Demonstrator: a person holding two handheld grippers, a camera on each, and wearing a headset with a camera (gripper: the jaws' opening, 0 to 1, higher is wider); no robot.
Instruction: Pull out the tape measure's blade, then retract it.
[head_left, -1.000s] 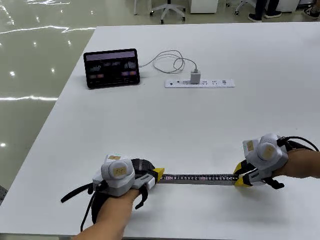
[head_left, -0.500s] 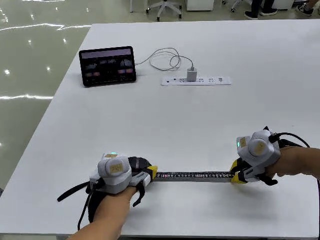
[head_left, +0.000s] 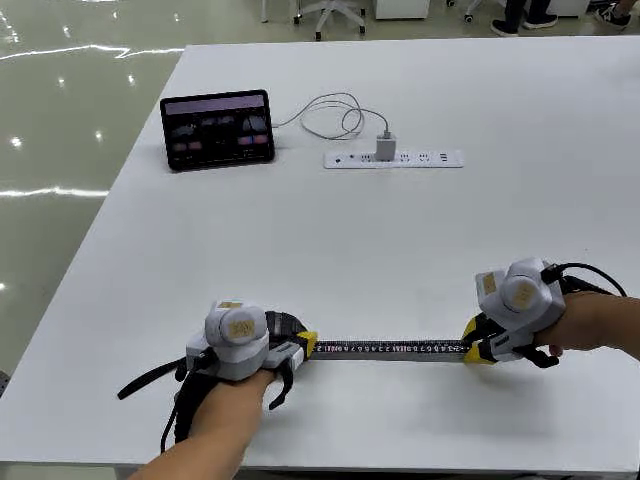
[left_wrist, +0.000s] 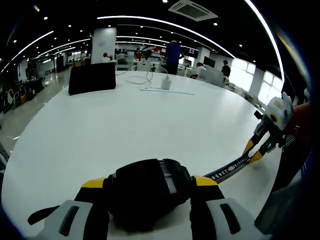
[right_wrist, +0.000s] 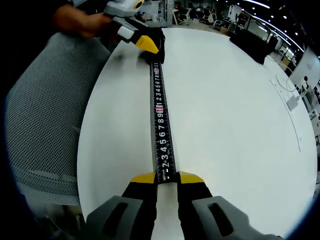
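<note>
A black tape measure case (left_wrist: 147, 192) sits on the white table, clamped between the yellow-tipped jaws of my left gripper (head_left: 300, 346). The case (head_left: 283, 327) shows at the front left in the head view. Its blade (head_left: 390, 349) is drawn out flat to the right along the table. My right gripper (head_left: 472, 350) is shut on the blade's end. In the right gripper view the numbered blade (right_wrist: 159, 120) runs from my right gripper (right_wrist: 166, 177) straight to the case (right_wrist: 152, 47) and my left gripper (right_wrist: 142, 42). My right gripper (left_wrist: 255, 150) appears at the right in the left gripper view.
A dark tablet (head_left: 218, 129) stands at the back left of the table (head_left: 400, 240). A white power strip (head_left: 395, 158) with a charger and coiled cable (head_left: 330, 118) lies behind the middle. The table's front edge runs close under both hands. Office chairs and people stand far behind.
The blade's drawn-out length looks about the same. Both grippers keep their hold; small shifts in the picture come mostly from the head camera moving.
</note>
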